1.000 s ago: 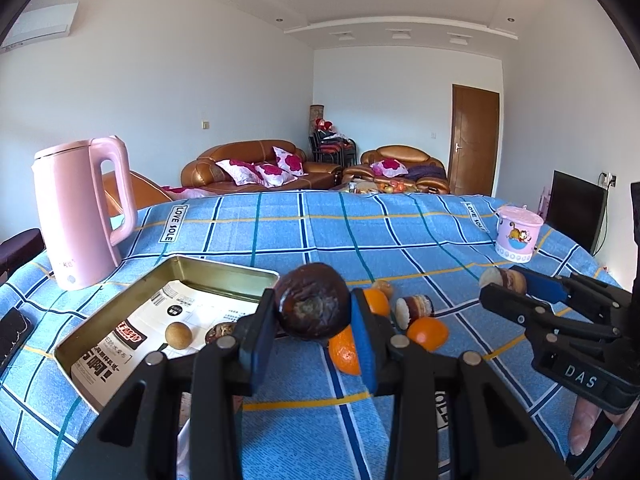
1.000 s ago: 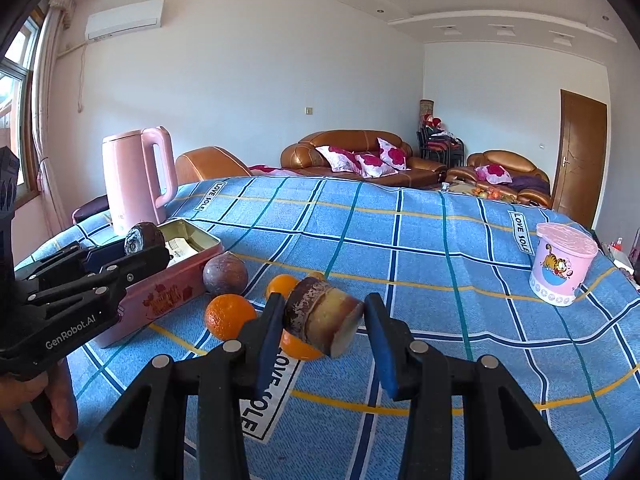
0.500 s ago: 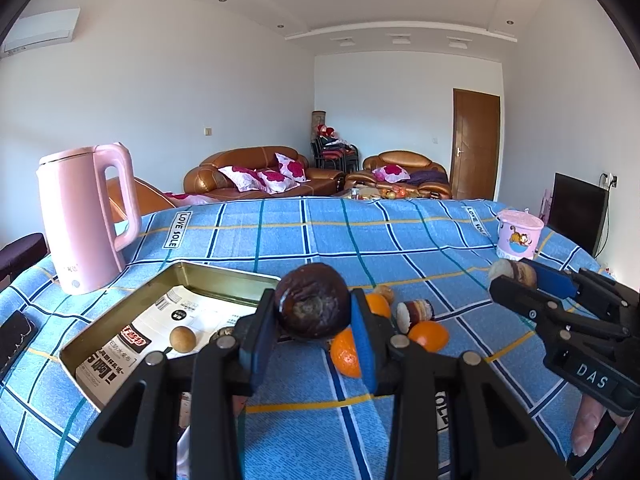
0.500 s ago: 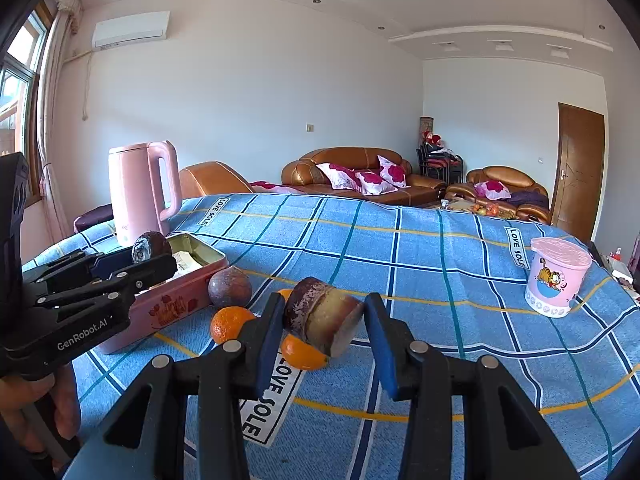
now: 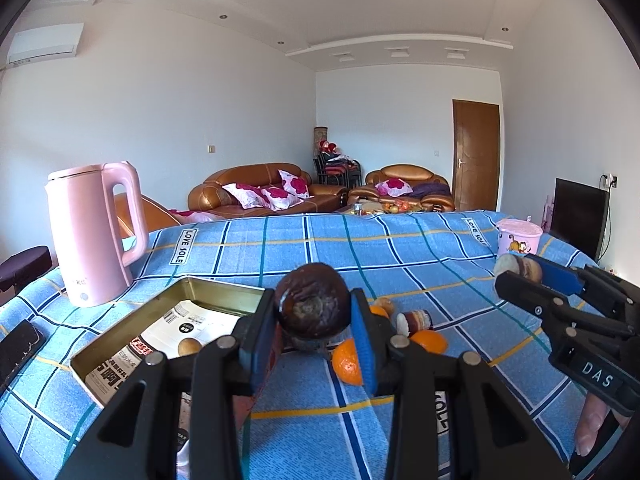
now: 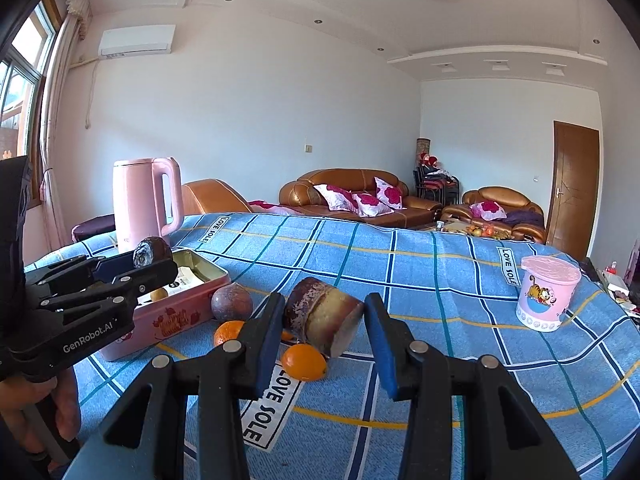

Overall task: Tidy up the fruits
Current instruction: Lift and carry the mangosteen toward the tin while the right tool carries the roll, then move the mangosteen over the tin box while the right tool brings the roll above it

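My left gripper (image 5: 314,320) is shut on a dark brown round fruit (image 5: 312,300), held above the near right edge of the open metal tin (image 5: 120,336). A small tan fruit (image 5: 189,346) lies in the tin. My right gripper (image 6: 322,326) is shut on a brown cut cylindrical piece (image 6: 324,320), held above the table. Oranges (image 6: 304,362) and a purple round fruit (image 6: 232,302) lie on the cloth beside the pink-sided tin (image 6: 168,316). Another cut piece (image 5: 414,320) lies among oranges (image 5: 430,340).
A pink kettle (image 5: 94,232) stands at the left behind the tin. A pink lidded cup (image 6: 548,294) stands at the right. The table carries a blue plaid cloth (image 5: 360,248). A dark object (image 5: 18,344) lies at the left edge.
Both grippers have risen a little and tilted up, each keeping its fruit. The fruits on the cloth have not moved.
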